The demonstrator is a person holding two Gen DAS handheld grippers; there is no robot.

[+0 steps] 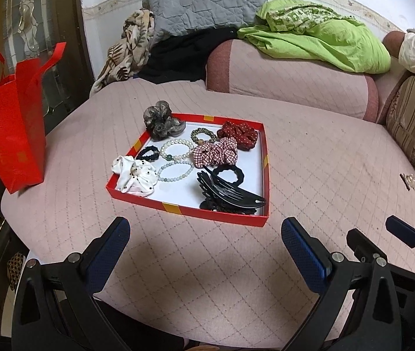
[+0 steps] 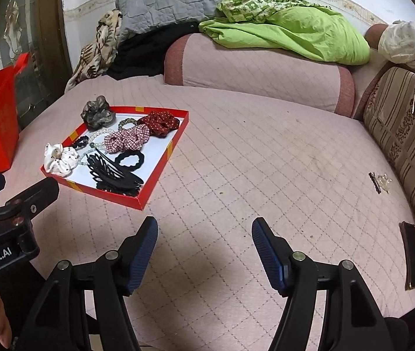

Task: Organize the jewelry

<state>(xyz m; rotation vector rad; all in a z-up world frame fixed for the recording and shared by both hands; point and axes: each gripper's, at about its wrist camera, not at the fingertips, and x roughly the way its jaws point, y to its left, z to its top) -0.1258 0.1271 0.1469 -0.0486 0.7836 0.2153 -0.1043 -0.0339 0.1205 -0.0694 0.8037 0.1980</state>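
Observation:
A red tray [image 1: 190, 209] [image 2: 141, 197] sits on the pink quilted bed. It holds several scrunchies, among them a plaid one [image 1: 216, 152] and a white dotted one [image 1: 134, 178]. Beside them lie a pearl bracelet [image 1: 175, 149], a green bead bracelet [image 1: 175, 172], a black hair tie [image 1: 231, 174] and a black claw clip [image 1: 228, 199] [image 2: 117, 175]. My left gripper [image 1: 204, 225] hangs open just in front of the tray, with nothing between its fingers. To the tray's right my right gripper [image 2: 204, 225] stands open over bare quilt. A small hair clip [image 2: 378, 181] lies loose far right.
A red gift bag [image 1: 11, 128] stands left of the tray. A pink bolster [image 1: 289, 79] with a green cloth [image 1: 318, 41] lies behind. A striped cushion [image 2: 406, 134] lines the right side, with a dark flat phone-like object [image 2: 410, 257] beside it.

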